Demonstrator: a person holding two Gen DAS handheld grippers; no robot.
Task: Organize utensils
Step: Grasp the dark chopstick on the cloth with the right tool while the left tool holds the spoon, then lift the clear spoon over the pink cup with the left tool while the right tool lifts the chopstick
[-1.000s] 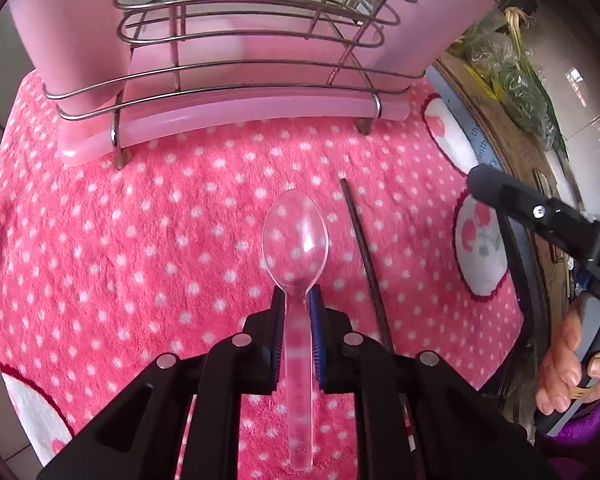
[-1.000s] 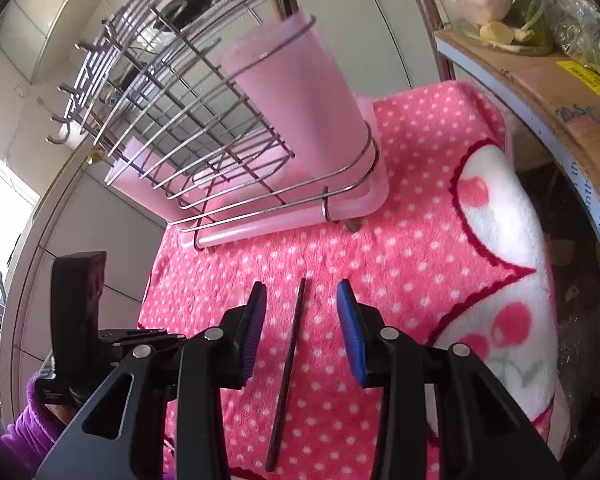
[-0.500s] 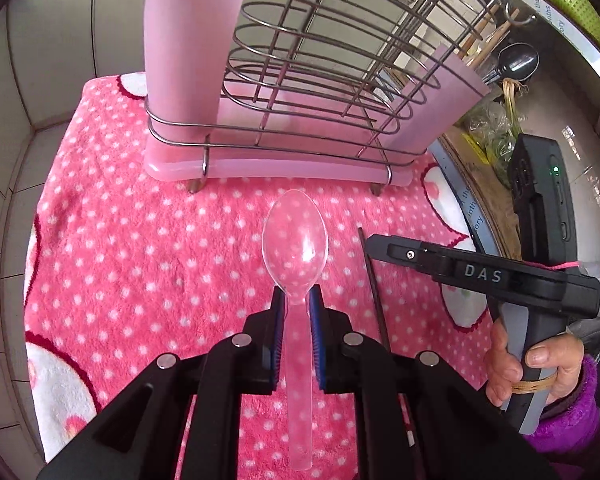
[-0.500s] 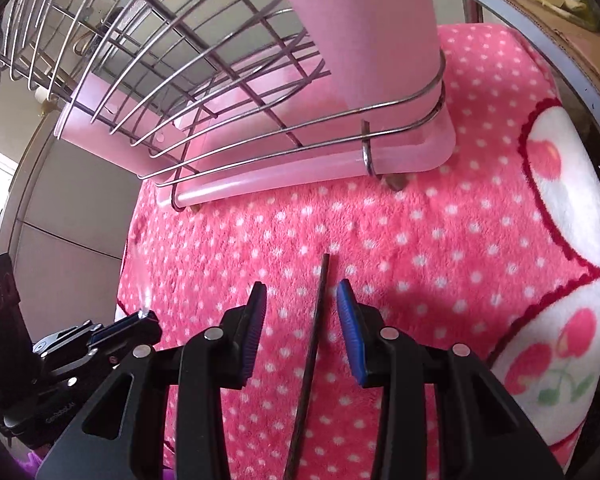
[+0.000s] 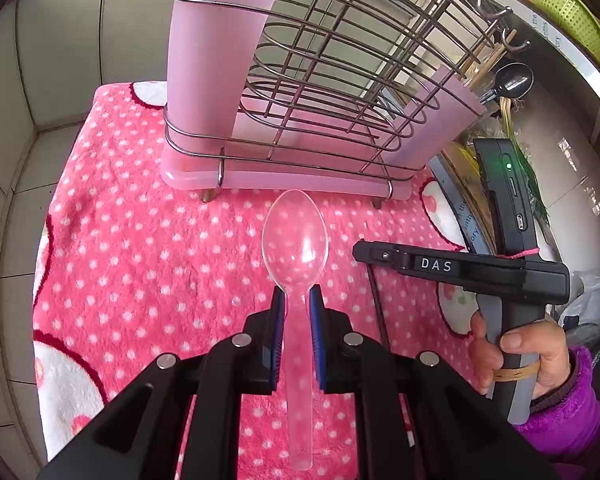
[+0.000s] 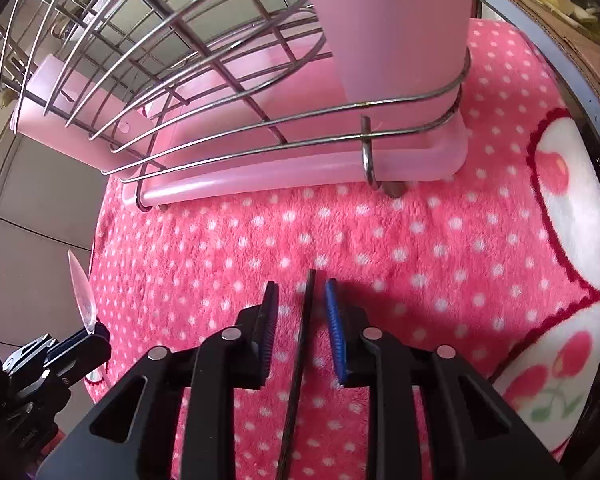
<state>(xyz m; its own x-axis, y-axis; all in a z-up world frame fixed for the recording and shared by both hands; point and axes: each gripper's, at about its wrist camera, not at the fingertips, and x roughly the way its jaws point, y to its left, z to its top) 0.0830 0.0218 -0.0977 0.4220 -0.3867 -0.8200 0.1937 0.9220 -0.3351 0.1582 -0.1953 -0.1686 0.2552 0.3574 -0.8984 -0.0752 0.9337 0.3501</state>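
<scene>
My left gripper (image 5: 296, 300) is shut on the handle of a clear plastic spoon (image 5: 295, 236), held above the pink dotted towel (image 5: 140, 248) with its bowl pointing at the wire dish rack (image 5: 340, 80). A pink utensil cup (image 5: 212, 60) stands at the rack's left end. My right gripper (image 6: 302, 300) is open, low over the towel, its jaws on either side of a dark chopstick (image 6: 300, 360) lying there. The right gripper also shows in the left wrist view (image 5: 358, 246). The spoon also shows at the left in the right wrist view (image 6: 82, 292).
The rack sits in a pink drip tray (image 6: 260, 176). A second pink cup (image 5: 440, 120) at the rack's right end holds a metal spoon (image 5: 512, 80) and wooden sticks. Tiled walls (image 5: 52, 60) close in left and behind. A cardboard box (image 6: 560, 20) stands at the right.
My left gripper has risen and drawn back with the spoon, bringing the whole rack into view. My right gripper has moved forward and down along the chopstick, and its jaws have narrowed around it.
</scene>
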